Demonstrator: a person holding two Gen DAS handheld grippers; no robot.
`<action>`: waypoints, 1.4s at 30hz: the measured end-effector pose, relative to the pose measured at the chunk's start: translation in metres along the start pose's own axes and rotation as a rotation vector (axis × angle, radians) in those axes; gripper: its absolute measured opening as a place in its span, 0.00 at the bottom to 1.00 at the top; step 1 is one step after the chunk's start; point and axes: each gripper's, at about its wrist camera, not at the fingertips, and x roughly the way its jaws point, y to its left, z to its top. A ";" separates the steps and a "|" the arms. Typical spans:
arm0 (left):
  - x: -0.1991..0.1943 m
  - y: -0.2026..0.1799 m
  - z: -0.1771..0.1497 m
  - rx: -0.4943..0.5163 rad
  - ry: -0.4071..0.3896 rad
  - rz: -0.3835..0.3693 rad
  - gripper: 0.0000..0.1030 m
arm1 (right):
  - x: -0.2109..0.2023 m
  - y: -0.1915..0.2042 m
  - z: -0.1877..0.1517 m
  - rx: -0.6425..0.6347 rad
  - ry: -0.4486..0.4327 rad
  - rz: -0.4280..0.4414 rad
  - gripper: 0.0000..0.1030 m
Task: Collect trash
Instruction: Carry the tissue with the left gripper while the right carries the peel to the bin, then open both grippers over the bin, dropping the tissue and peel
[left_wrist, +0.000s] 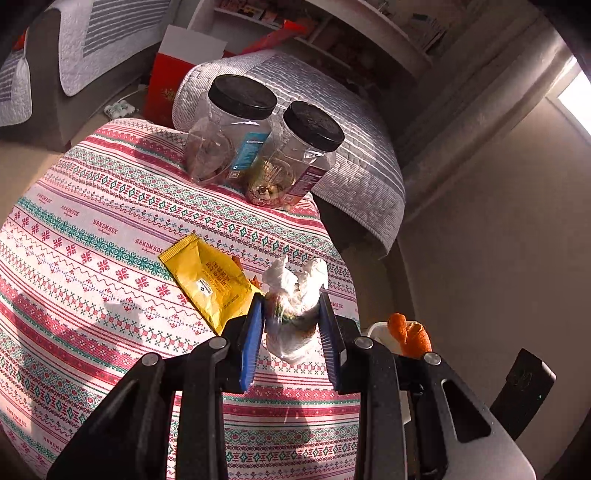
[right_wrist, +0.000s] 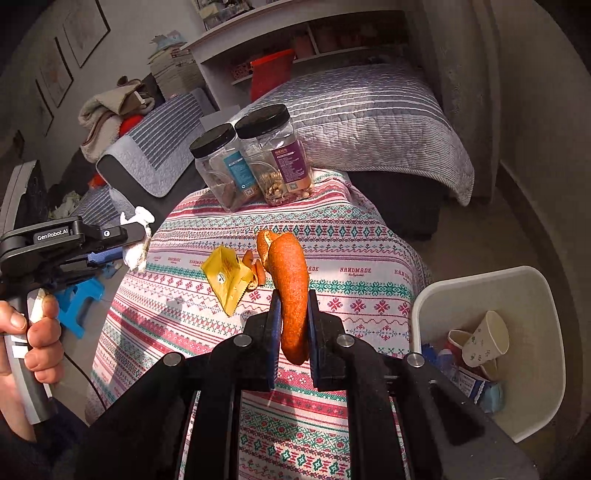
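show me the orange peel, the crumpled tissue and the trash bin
orange peel (right_wrist: 291, 295), right wrist view, middle of the strip
crumpled tissue (left_wrist: 295, 291), left wrist view, white upper part
trash bin (right_wrist: 517, 284), right wrist view, bare inner wall

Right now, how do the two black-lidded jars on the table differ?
The teal-label jar stands left of the purple-label jar in the right wrist view. The teal-label jar looks nearly empty, with a few dark brown bits; the purple-label jar holds a layer of pale mixed nuts. Both are clear plastic, upright, lids on, side by side.

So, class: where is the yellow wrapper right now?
The yellow wrapper lies flat on the patterned tablecloth, left of the orange peel held by the right gripper, nearer than the two jars.
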 end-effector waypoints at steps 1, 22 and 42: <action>0.005 -0.006 -0.004 0.005 0.012 -0.015 0.28 | -0.005 -0.007 0.000 0.020 -0.001 -0.004 0.12; 0.135 -0.179 -0.135 0.240 0.269 -0.193 0.32 | -0.069 -0.168 -0.021 0.523 -0.019 -0.069 0.16; 0.077 -0.089 -0.067 0.140 0.181 -0.004 0.52 | -0.056 -0.162 -0.015 0.512 0.007 -0.141 0.62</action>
